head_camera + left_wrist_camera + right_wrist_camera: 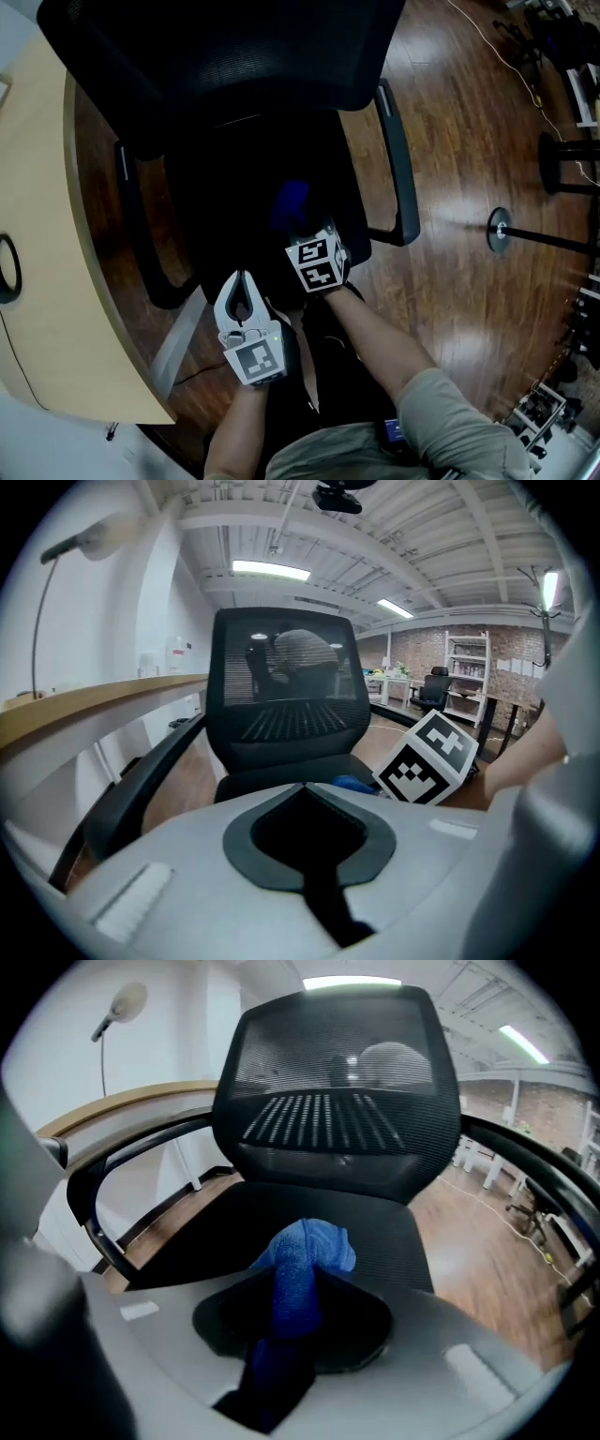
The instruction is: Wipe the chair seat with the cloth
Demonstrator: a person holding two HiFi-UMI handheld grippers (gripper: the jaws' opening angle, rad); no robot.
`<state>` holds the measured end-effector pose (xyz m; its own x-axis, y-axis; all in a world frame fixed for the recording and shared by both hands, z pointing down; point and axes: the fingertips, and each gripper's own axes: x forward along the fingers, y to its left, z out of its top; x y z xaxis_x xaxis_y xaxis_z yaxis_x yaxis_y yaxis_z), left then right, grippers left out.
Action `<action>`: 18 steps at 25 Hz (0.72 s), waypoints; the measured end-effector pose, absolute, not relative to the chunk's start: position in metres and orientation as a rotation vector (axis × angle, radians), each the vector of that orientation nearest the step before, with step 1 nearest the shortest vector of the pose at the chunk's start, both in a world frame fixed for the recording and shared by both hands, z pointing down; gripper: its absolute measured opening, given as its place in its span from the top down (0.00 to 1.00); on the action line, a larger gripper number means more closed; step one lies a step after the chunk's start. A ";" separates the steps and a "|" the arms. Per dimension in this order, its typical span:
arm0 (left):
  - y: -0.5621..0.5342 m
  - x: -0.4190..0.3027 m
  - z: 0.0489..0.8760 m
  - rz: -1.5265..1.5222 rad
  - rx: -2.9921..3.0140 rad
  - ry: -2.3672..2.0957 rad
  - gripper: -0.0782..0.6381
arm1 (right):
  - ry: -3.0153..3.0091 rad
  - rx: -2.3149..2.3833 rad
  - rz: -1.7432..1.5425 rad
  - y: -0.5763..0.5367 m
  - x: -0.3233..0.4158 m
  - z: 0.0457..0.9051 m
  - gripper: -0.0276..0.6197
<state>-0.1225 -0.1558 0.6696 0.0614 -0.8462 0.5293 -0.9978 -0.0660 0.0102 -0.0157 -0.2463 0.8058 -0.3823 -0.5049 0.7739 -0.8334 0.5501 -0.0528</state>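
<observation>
A black office chair stands before me, its seat point(234, 197) dark and its mesh backrest point(225, 56) at the top of the head view. My right gripper point(302, 227) reaches over the front of the seat and is shut on a blue cloth point(291, 202). In the right gripper view the cloth point(309, 1246) runs between the jaws of the right gripper point(298, 1283) and bunches out over the seat point(375, 1232). To its left my left gripper point(242, 278) hovers by the seat's front edge. In its own view the left gripper point(302, 791) has its tips together and nothing between them.
A curved wooden desk point(37, 234) runs close along the chair's left side. Armrests point(398, 169) point(141, 234) flank the seat. On the wooden floor to the right stands a round stand base point(500, 228) with a dark pole. The person's legs are below the grippers.
</observation>
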 end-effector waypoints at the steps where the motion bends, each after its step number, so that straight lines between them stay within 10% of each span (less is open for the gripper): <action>1: -0.163 -0.107 0.670 0.564 2.004 -1.816 0.88 | -2.031 1.122 0.591 -0.252 0.006 0.804 0.80; 18: -0.174 0.001 0.720 0.608 2.145 -1.616 0.88 | -1.734 1.540 0.841 -0.225 0.157 0.849 0.80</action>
